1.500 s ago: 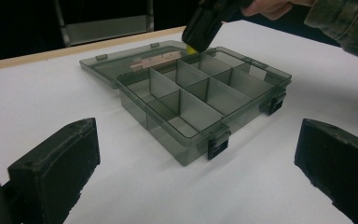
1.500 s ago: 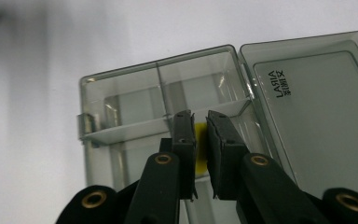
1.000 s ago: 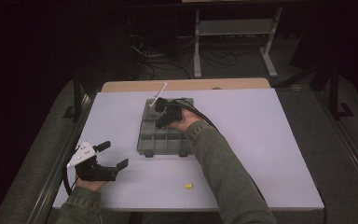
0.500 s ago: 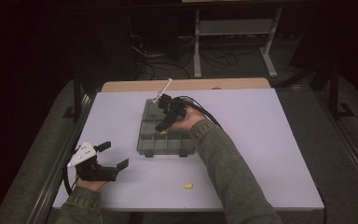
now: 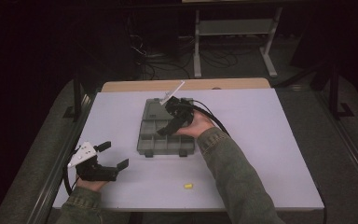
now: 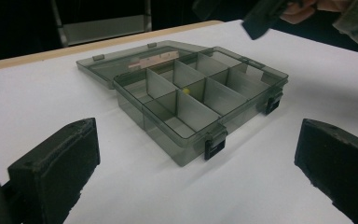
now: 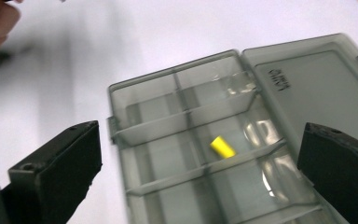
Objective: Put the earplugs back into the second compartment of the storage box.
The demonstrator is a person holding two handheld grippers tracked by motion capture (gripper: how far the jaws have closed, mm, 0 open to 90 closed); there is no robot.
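Open grey compartment box [image 6: 191, 100] on the white bench [image 6: 37, 93], lid laid flat behind it, small yellow piece [image 6: 185, 87] in a middle compartment, two black fingers [image 6: 56, 163] spread wide in front, nothing between them.

Your white table top [image 5: 270, 140] with a wooden strip along its far edge, grey compartment box [image 5: 161, 135] lying open near the middle, one small yellow piece [image 5: 188, 186] loose near your edge.
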